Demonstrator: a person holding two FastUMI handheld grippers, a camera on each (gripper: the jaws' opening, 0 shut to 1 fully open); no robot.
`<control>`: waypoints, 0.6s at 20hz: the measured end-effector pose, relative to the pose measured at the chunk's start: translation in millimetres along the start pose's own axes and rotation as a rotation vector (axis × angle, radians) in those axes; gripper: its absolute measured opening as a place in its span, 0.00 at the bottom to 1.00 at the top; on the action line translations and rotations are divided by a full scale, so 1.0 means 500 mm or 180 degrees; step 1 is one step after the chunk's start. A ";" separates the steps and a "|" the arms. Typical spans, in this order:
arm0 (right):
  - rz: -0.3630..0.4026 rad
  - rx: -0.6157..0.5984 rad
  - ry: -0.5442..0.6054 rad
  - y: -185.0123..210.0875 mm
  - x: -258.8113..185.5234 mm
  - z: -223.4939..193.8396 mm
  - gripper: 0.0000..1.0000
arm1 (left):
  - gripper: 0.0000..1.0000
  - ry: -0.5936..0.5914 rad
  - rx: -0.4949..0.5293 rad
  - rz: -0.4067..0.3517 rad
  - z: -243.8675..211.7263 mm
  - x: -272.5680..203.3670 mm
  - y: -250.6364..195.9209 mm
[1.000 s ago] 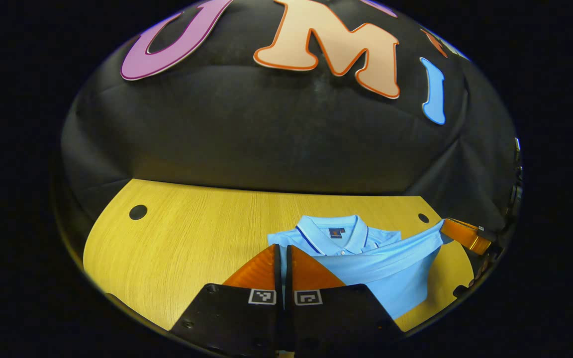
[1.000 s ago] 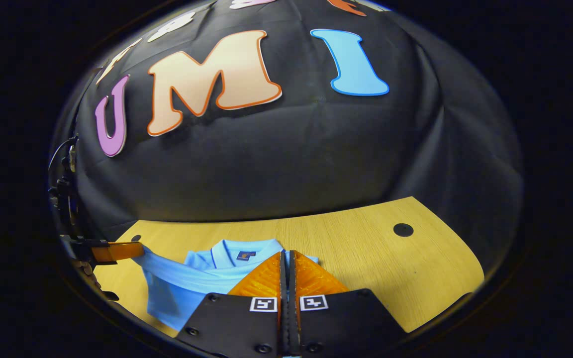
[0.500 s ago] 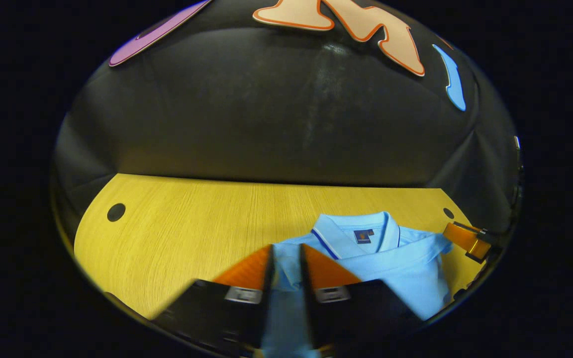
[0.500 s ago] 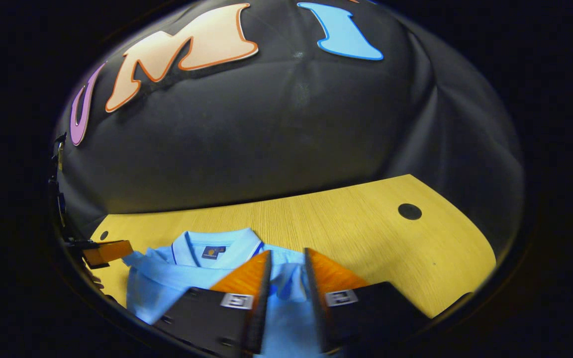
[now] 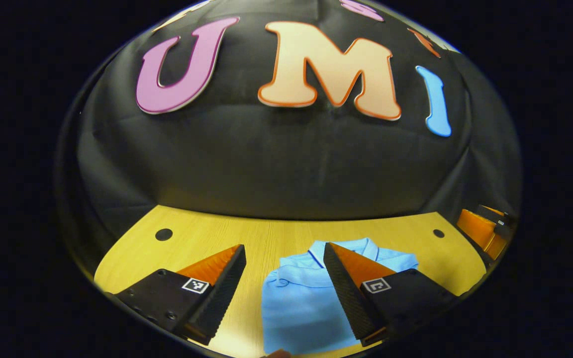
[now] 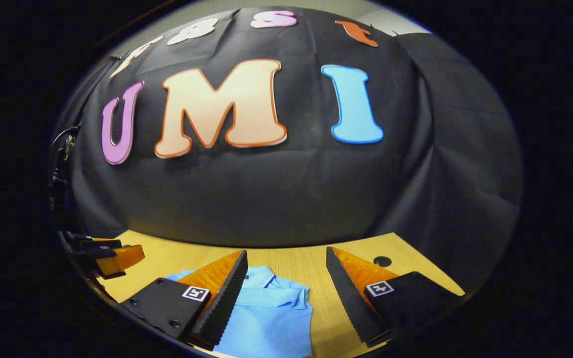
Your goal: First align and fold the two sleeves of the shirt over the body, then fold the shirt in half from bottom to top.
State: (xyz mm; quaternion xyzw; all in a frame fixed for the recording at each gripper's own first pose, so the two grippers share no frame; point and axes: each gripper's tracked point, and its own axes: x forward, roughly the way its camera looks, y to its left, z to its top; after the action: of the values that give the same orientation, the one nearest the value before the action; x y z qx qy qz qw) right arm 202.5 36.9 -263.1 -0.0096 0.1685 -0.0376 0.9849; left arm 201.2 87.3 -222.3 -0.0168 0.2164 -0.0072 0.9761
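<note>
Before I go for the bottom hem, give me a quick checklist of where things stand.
1. Left tongs open, holding nothing: ok.
2. Right tongs open, holding nothing: ok.
3. Sleeves folded over the shirt body: ok, it lies as a narrow block.
4. Collar at the far end, toward the wall: ok.
5. Bottom hem flat and reachable: cannot tell, it runs out of view.
6. Shirt resting on the table: ok.

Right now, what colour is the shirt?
Light blue shirt, with a thin dark stripe along the collar; clearest in the left gripper view.
</note>
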 end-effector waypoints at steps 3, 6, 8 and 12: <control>0.0035 0.0044 -0.0178 -0.010 -0.095 0.067 0.98 | 0.95 -0.0238 -0.0046 -0.0020 0.070 -0.101 -0.030; 0.0049 0.0057 -0.0350 -0.025 -0.198 0.121 0.98 | 0.95 -0.0541 0.0029 0.0004 0.129 -0.206 -0.049; 0.0047 0.0008 -0.0444 -0.042 -0.272 0.144 0.98 | 0.95 -0.0696 0.0146 0.0115 0.139 -0.283 -0.052; 0.0176 -0.0024 -0.0477 -0.069 -0.417 0.126 0.98 | 0.94 -0.0828 0.0218 0.0188 0.122 -0.407 -0.070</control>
State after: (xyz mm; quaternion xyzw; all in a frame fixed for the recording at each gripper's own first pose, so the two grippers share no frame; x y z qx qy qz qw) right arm 24.9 18.8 -133.3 -0.0115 0.0946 -0.0089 0.9954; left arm 42.3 58.7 -80.0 0.0221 0.0881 0.0163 0.9957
